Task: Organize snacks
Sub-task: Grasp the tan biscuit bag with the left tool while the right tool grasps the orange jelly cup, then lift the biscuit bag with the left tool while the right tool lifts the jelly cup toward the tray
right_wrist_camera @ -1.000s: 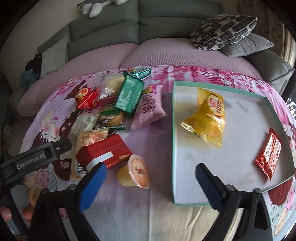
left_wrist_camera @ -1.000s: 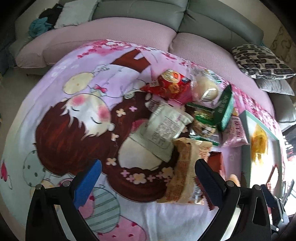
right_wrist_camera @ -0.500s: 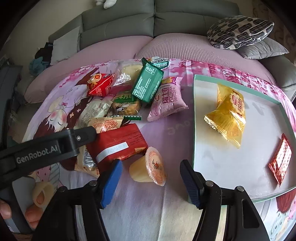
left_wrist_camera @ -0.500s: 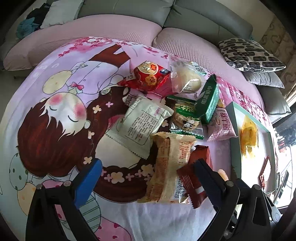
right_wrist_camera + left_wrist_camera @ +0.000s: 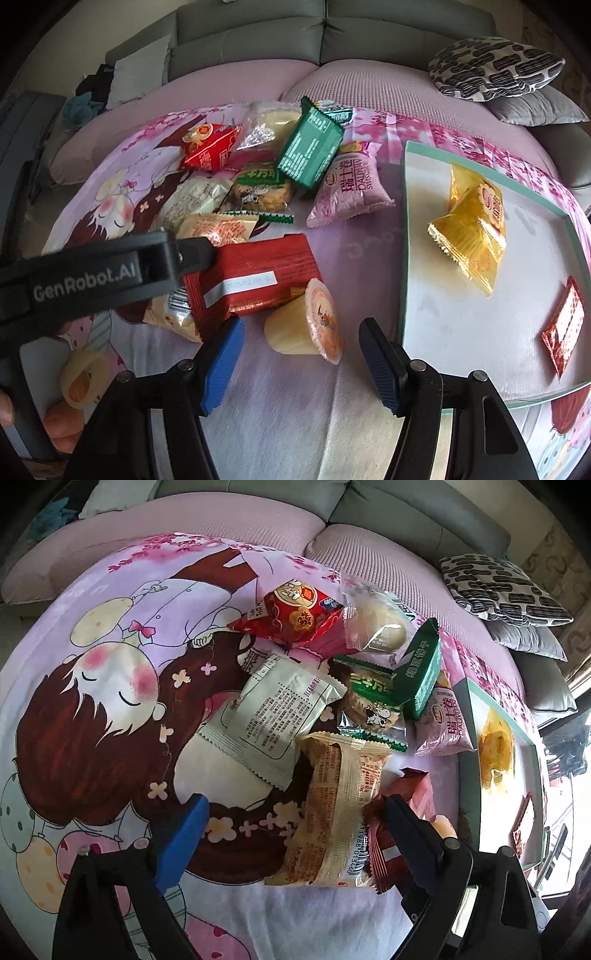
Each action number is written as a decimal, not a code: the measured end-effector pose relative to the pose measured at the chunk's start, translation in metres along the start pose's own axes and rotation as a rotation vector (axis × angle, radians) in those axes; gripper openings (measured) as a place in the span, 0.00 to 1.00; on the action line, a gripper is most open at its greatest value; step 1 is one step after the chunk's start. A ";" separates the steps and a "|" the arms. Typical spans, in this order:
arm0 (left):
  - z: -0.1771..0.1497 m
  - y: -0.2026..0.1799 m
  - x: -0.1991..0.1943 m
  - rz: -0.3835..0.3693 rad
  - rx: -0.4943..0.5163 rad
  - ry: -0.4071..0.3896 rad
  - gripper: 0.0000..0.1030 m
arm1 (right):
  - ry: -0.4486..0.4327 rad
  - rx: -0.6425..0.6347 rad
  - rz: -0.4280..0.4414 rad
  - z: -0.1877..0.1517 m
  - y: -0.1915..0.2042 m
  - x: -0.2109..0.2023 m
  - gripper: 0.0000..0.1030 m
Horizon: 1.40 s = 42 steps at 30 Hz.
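A heap of snack packets lies on a pink cartoon cloth. My right gripper (image 5: 301,360) is open, its blue pads either side of a jelly cup (image 5: 306,323) lying on its side. Beside the cup lies a red packet (image 5: 255,275), with a pink packet (image 5: 349,184) and a green box (image 5: 310,147) behind. A white tray (image 5: 424,314) on the right holds a yellow packet (image 5: 472,225) and a small red packet (image 5: 565,325). My left gripper (image 5: 295,823) is open over a beige wrapped cake (image 5: 340,808), next to the red packet (image 5: 391,838).
A red triangular packet (image 5: 295,613), a clear-wrapped bun (image 5: 376,624) and a grey-white packet (image 5: 273,716) lie further back. A grey sofa with a patterned cushion (image 5: 495,66) runs behind. Another jelly cup (image 5: 83,376) lies at the lower left.
My right gripper has moved left and closer to the jelly cup, and its jaws have narrowed around it. My left gripper has moved right and forward over the beige cake.
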<state>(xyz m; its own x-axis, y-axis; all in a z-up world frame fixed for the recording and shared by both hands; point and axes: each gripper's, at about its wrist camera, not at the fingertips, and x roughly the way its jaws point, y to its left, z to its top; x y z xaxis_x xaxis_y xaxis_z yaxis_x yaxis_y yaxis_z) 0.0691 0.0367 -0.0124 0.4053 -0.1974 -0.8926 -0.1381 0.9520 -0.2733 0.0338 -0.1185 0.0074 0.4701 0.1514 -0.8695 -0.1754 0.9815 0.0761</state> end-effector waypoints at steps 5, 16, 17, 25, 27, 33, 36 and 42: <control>0.000 -0.006 0.008 0.010 0.011 0.013 0.93 | 0.018 -0.012 -0.012 -0.002 0.002 0.006 0.66; 0.002 -0.009 0.015 0.044 0.003 0.018 0.68 | 0.010 0.000 -0.011 0.000 0.000 0.007 0.46; 0.003 -0.007 0.014 0.040 -0.001 0.017 0.63 | 0.010 0.004 -0.009 0.000 -0.001 0.007 0.46; 0.004 -0.001 0.007 -0.009 -0.009 0.010 0.40 | -0.006 0.046 0.000 0.001 -0.008 0.002 0.43; 0.003 0.000 0.004 -0.014 -0.011 0.004 0.37 | -0.011 0.058 0.006 0.001 -0.011 0.000 0.42; 0.001 0.000 -0.014 -0.026 -0.006 -0.023 0.36 | -0.038 0.078 0.024 0.004 -0.015 -0.008 0.41; 0.002 -0.001 -0.024 -0.030 -0.003 -0.038 0.36 | -0.047 0.083 0.027 0.004 -0.016 -0.011 0.40; 0.002 -0.003 -0.033 -0.030 -0.006 -0.084 0.36 | -0.068 0.097 0.046 0.005 -0.019 -0.018 0.40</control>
<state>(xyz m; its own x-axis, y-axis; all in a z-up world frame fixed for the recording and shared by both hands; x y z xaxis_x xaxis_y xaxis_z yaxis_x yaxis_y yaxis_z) 0.0583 0.0409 0.0186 0.4838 -0.2056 -0.8507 -0.1300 0.9443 -0.3022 0.0332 -0.1393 0.0244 0.5217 0.2011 -0.8291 -0.1156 0.9795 0.1649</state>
